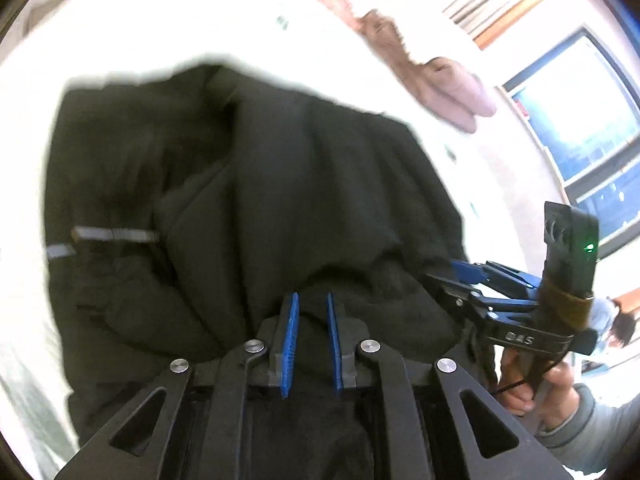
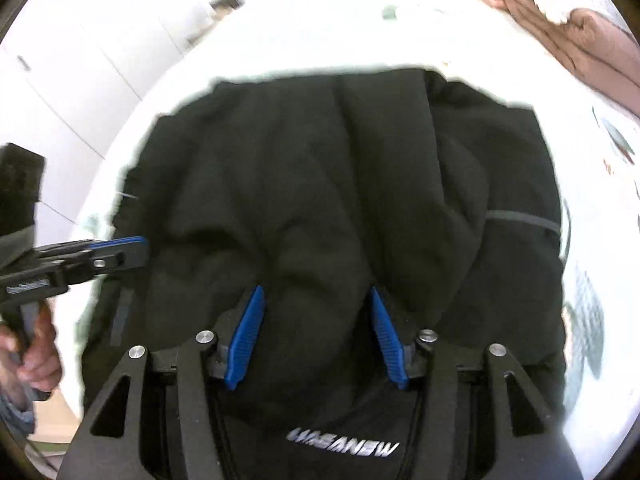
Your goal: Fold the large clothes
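Observation:
A large black jacket [image 1: 256, 184] with grey reflective strips lies bunched on a white bed; in the right wrist view the jacket [image 2: 340, 184] fills the middle, with a white logo near the bottom. My left gripper [image 1: 313, 298] has its blue pads close together with a fold of black cloth between them. It also shows at the left of the right wrist view [image 2: 138, 250], at the jacket's left edge. My right gripper [image 2: 316, 292] is open, its pads wide apart over the jacket cloth. It shows at the right in the left wrist view [image 1: 452, 272].
The white bed sheet [image 1: 200, 28] surrounds the jacket. A pink blanket [image 1: 440, 80] lies at the far right of the bed, also in the right wrist view [image 2: 592, 40]. White cupboards [image 2: 80, 60] stand at the left. A window [image 1: 580, 120] is at the right.

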Demonstrator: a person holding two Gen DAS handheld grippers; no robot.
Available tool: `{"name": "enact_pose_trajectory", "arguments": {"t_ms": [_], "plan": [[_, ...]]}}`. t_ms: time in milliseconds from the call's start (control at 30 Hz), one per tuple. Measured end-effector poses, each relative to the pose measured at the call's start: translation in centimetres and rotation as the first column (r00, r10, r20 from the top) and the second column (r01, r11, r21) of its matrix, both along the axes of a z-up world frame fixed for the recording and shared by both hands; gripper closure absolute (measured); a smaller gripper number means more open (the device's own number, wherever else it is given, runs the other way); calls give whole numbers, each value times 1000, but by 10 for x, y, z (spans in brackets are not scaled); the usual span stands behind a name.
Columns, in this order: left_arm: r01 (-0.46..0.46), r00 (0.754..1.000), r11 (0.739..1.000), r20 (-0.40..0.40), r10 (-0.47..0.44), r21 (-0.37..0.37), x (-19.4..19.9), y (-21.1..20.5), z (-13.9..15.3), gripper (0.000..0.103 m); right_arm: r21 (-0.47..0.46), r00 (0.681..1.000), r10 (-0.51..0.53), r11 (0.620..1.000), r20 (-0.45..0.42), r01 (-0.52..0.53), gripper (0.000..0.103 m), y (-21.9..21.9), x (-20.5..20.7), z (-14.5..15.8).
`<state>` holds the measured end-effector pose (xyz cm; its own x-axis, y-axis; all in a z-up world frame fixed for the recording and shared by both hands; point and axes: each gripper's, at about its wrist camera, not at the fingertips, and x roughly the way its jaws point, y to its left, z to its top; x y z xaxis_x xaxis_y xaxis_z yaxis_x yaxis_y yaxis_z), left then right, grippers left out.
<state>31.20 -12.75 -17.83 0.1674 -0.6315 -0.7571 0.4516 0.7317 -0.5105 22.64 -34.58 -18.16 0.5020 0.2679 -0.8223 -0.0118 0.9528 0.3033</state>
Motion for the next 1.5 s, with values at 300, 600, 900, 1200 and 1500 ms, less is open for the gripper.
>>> {"name": "enact_pose_trajectory", "arguments": {"t_ms": [300,600,900,1200,1500], "plan": [[-44,999,988,27,41,146,-10,-18,-18,36,-117,995,48,991,-84,-58,33,33,8,-43],[-54,993,990,113,39,128,-27,-9,-57,36,-147,998,66,987,12,-63,26,40,-11,-75],[-78,951,995,305,56,62,-95,41,-10,36,-49,995,1,999,101,4,26,15,-68,-47],[-282,923,957,291,254,60,-203,168,45,36,-64,963,-262,962,66,266,24,-72,-207,-1],[-407,906,908,-83,415,96,-252,240,-44,36,-56,871,-465,885,-160,462,23,-156,-298,-70]]}}
